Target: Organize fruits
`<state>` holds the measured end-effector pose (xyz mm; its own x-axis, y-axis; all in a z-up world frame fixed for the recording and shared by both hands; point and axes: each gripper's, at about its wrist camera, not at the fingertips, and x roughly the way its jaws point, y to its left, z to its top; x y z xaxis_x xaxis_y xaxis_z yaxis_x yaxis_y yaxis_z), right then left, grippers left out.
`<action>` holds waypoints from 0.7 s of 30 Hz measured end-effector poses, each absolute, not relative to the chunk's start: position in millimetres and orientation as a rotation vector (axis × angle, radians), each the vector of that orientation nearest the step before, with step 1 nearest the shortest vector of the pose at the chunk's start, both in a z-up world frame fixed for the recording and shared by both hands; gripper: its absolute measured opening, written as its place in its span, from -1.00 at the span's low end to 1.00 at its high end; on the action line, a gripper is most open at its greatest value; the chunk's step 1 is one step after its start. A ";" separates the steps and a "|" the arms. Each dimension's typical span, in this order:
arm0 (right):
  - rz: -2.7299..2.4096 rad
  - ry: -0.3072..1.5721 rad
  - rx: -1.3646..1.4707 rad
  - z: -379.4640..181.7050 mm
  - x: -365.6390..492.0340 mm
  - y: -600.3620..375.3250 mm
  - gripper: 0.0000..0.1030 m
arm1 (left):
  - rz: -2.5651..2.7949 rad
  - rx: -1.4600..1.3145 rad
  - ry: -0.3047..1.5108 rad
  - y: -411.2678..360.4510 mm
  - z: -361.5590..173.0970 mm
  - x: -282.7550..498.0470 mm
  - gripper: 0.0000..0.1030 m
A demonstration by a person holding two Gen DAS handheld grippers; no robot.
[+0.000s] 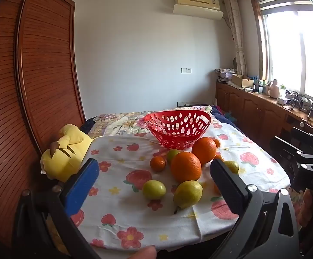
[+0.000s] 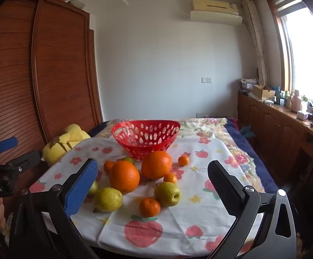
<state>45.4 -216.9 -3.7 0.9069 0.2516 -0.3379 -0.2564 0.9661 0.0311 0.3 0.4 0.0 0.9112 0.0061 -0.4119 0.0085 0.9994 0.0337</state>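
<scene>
Your left claw stands with its jaws wide apart and nothing between the pads; in the left wrist view a green pear and a lime-green fruit lie in the gap ahead of it, untouched. Your right claw is likewise spread wide and empty, framing a second pear and a small mandarin at lower centre.

Beyond those, two large oranges sit side by side in mid-frame, nearly touching, with smaller mandarins scattered close around them. The red basket stands behind the fruit, upright, with nothing visible inside, just past the far orange.

The flowered cloth covers the counter. Its near edge runs along the bottom of both frames, right under your claws. On the right of the frame the cloth is bare out to the edge. On the left, a yellow plush toy sits at the cloth's edge against the wooden wardrobe, so room is tight there.
</scene>
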 end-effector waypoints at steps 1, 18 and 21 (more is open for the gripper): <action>0.263 0.350 -0.013 -3.7 45.2 -216.8 1.00 | 0.001 0.033 0.425 0.8 0.0 0.4 1.00; 0.256 0.351 -0.029 -1.5 39.7 -214.9 1.00 | -0.005 0.040 0.414 -3.9 -1.1 -4.2 1.00; 0.253 0.350 -0.028 -0.8 39.2 -214.6 1.00 | -0.006 0.039 0.415 -5.1 -1.1 -3.9 1.00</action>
